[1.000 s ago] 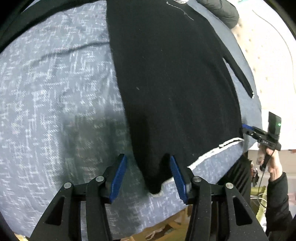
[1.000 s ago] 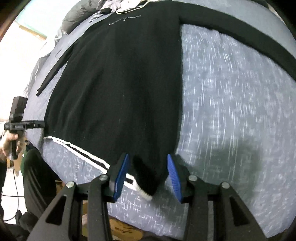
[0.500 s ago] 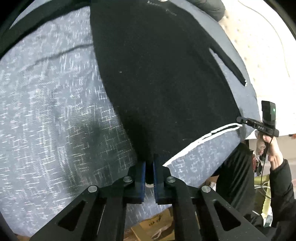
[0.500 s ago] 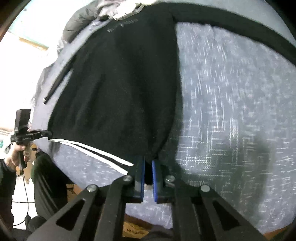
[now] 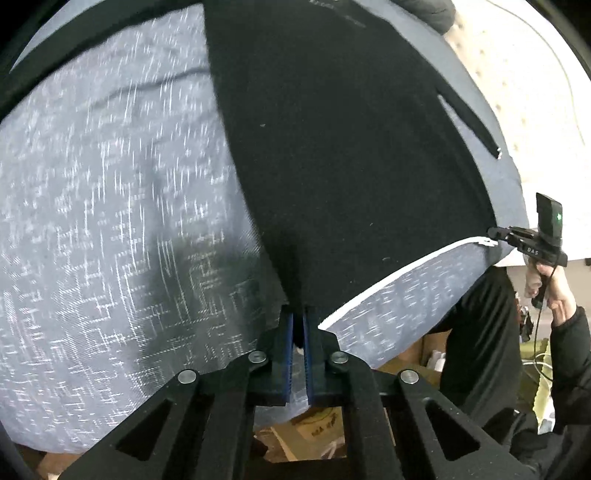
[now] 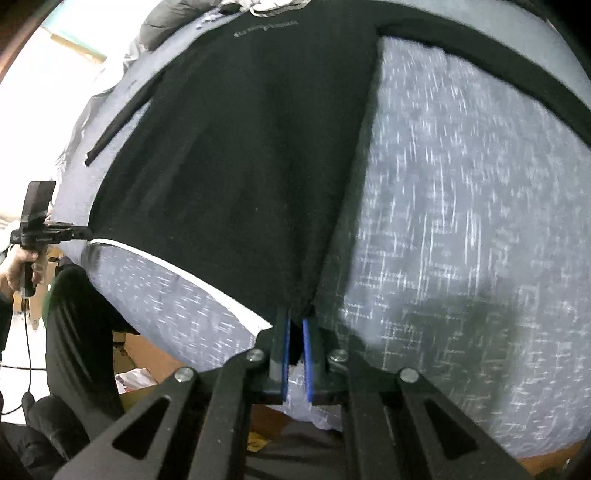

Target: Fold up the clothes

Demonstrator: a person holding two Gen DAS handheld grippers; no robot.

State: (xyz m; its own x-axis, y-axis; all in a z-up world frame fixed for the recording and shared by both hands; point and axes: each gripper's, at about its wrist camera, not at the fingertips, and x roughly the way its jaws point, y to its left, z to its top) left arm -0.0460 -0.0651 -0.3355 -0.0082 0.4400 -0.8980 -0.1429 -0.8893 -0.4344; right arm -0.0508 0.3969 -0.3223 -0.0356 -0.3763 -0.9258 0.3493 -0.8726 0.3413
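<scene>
- A black sweater (image 5: 343, 155) is lying spread flat on a grey-blue patterned bedsheet (image 5: 110, 229), its white-striped hem (image 5: 388, 284) facing the near edge of the sheet and its collar end pointing toward the far side.
- The left gripper (image 5: 298, 332) is pinching the sweater's near hem corner, its blue-padded jaws pressed together on a fold of black cloth, right at the sheet's near edge.
- The right gripper (image 6: 295, 334) is gripping the sweater's other hem corner in the same way, jaws squeezed on the fabric with only a thin gap showing between the pads.
- In the right wrist view the sweater (image 6: 236, 155) is filling the left half of the sheet (image 6: 461, 221), with its hem stripe (image 6: 184, 269) running toward the sheet's near edge.
- A thin black sleeve (image 6: 122, 118) is lying just beside the sweater's body on the sheet.
- A pile of grey clothing (image 6: 162, 22) is sitting beyond the sweater's collar, at the sheet's far side.
</scene>
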